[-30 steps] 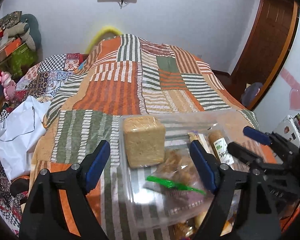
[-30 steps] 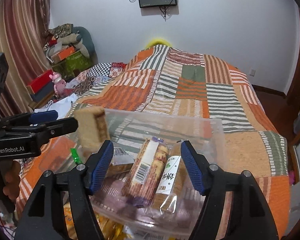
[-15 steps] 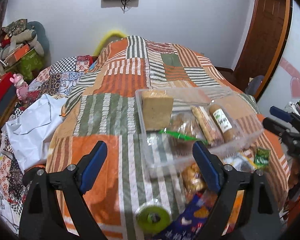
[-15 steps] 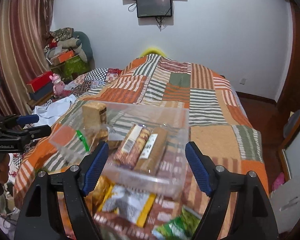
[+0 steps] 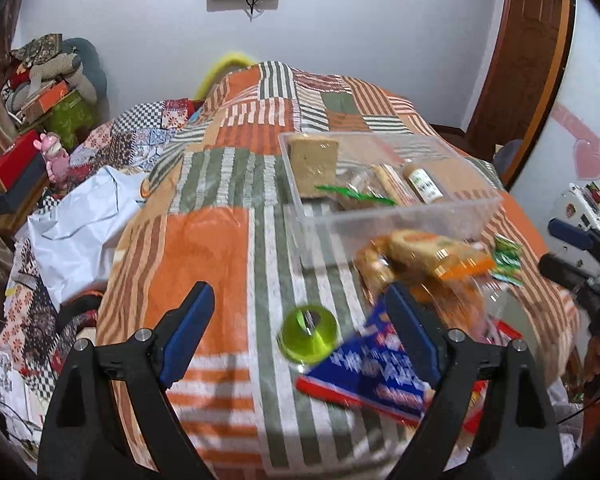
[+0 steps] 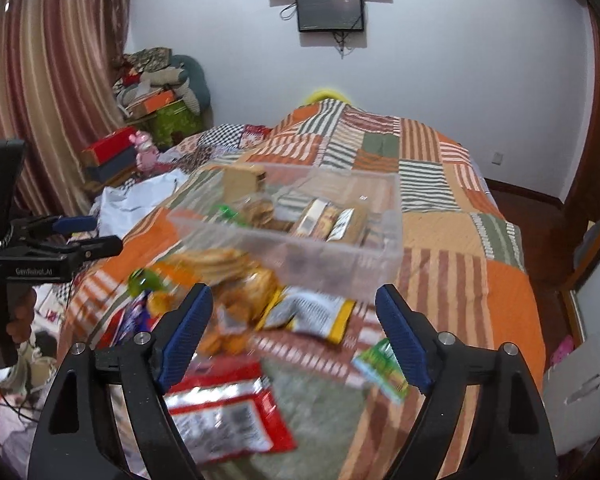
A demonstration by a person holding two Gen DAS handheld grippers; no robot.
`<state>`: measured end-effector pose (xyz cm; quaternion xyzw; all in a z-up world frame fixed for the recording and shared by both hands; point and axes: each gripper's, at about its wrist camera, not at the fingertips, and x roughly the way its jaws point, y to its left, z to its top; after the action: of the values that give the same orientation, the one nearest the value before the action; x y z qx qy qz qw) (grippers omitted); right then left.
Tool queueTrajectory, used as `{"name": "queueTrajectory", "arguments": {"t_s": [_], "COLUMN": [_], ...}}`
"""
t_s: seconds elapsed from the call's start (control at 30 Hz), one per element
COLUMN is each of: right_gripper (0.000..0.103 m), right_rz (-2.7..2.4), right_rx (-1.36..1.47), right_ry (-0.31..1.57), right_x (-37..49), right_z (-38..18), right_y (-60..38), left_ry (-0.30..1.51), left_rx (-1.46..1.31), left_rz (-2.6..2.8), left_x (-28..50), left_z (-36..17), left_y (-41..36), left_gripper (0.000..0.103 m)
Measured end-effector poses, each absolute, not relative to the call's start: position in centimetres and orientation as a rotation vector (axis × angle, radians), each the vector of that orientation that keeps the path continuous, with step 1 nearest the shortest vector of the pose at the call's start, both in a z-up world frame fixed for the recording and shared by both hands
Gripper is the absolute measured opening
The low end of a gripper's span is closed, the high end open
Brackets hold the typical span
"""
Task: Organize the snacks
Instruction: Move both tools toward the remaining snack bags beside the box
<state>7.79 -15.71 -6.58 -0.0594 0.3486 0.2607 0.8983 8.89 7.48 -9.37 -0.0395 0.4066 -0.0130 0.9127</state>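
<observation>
A clear plastic bin (image 5: 400, 216) (image 6: 300, 248) sits on the striped bedspread and holds a tan bread block (image 5: 314, 164), wrapped snack bars (image 6: 328, 220) and a bag with a green clip. Loose snacks lie in front of it: a blue packet (image 5: 372, 372), an orange biscuit pack (image 5: 432, 252), a red packet (image 6: 228, 416), a white and yellow packet (image 6: 312, 312), a small green packet (image 6: 384, 368). My left gripper (image 5: 300, 336) is open and empty above a round green object (image 5: 309, 333). My right gripper (image 6: 292, 336) is open and empty above the loose snacks.
The patchwork bedspread (image 5: 204, 256) covers the bed. White cloth (image 5: 80, 224) lies at its left edge. Boxes and piled clothes (image 6: 156, 100) stand by the curtain at left. A wooden door (image 5: 528, 60) is at right.
Both grippers have pulled back from the bin, which now sits farther away. The loose snacks and the green round object have come into view in front of it.
</observation>
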Motion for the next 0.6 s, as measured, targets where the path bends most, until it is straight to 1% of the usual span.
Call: {"name": "queueTrajectory", "arguments": {"t_s": [0.33, 0.4, 0.47, 0.57, 0.6], "right_gripper": [0.081, 0.080, 0.070, 0.060, 0.058], "right_rz": [0.579, 0.604, 0.614, 0.635, 0.634], "right_rx": [-0.077, -0.057, -0.043, -0.015, -0.006], "right_ry": [0.826, 0.846, 0.869, 0.914, 0.924], "right_x": [3.8, 3.3, 2.9, 2.5, 2.4], "right_z": [-8.8, -9.2, -9.5, -10.0, -10.3], "right_y": [-15.4, -15.8, -16.2, -16.5, -16.7], "left_ry": [0.879, 0.876, 0.869, 0.862, 0.868], "left_rx": [-0.093, -0.079, -0.057, -0.025, -0.013], "left_rz": [-0.061, -0.087, -0.112, -0.128, -0.128], "left_x": [4.5, 3.7, 3.3, 3.0, 3.0], "left_z": [-11.4, -11.6, -11.5, -11.7, -11.9], "left_y": [5.6, 4.6, 3.6, 2.5, 2.0], "left_gripper": [0.088, 0.088, 0.088, 0.088, 0.088]}}
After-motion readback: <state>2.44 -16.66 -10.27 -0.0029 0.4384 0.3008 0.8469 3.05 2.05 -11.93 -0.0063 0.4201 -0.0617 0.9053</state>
